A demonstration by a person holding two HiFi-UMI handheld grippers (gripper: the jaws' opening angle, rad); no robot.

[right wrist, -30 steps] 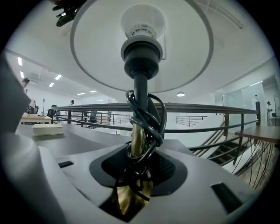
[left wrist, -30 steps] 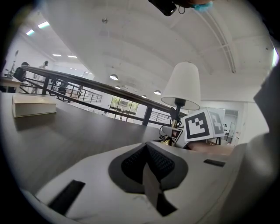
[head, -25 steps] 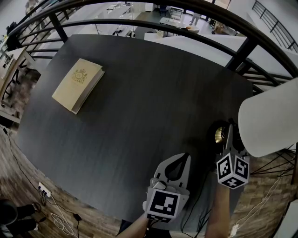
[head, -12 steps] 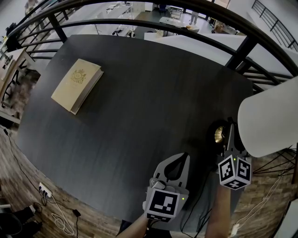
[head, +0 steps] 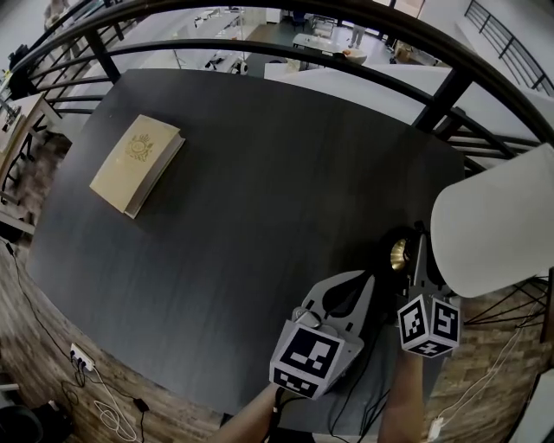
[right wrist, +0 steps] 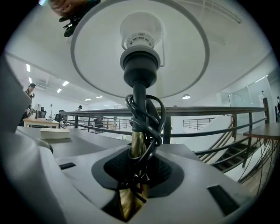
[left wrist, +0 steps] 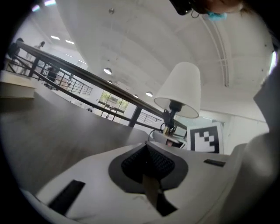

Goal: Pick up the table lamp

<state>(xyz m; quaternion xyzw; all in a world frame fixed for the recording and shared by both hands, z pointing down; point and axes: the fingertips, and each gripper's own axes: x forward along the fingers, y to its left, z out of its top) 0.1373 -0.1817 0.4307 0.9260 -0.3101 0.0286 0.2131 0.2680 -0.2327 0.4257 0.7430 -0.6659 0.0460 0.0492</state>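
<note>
The table lamp [head: 489,229] stands at the table's right edge, with a white shade, a brass stem [right wrist: 139,144] wound with black cord, and a bare bulb [right wrist: 141,30]. My right gripper [head: 419,251] has just been closing on that stem, and its pads [right wrist: 153,168] now press on the brass and the cord. My left gripper [head: 368,279] is shut with nothing in it, just left of the lamp's foot. In the left gripper view the lamp [left wrist: 179,89] stands ahead and slightly to the right of the shut jaws.
A tan book [head: 134,164] lies on the dark table [head: 260,173] at the far left. A black curved railing [head: 346,26] runs behind the table. The table's near edge is under my hands. Cables and a power strip [head: 82,355] lie on the wooden floor below.
My left gripper has moved up and to the right toward the lamp's foot and turned a little. The right gripper stays on the stem.
</note>
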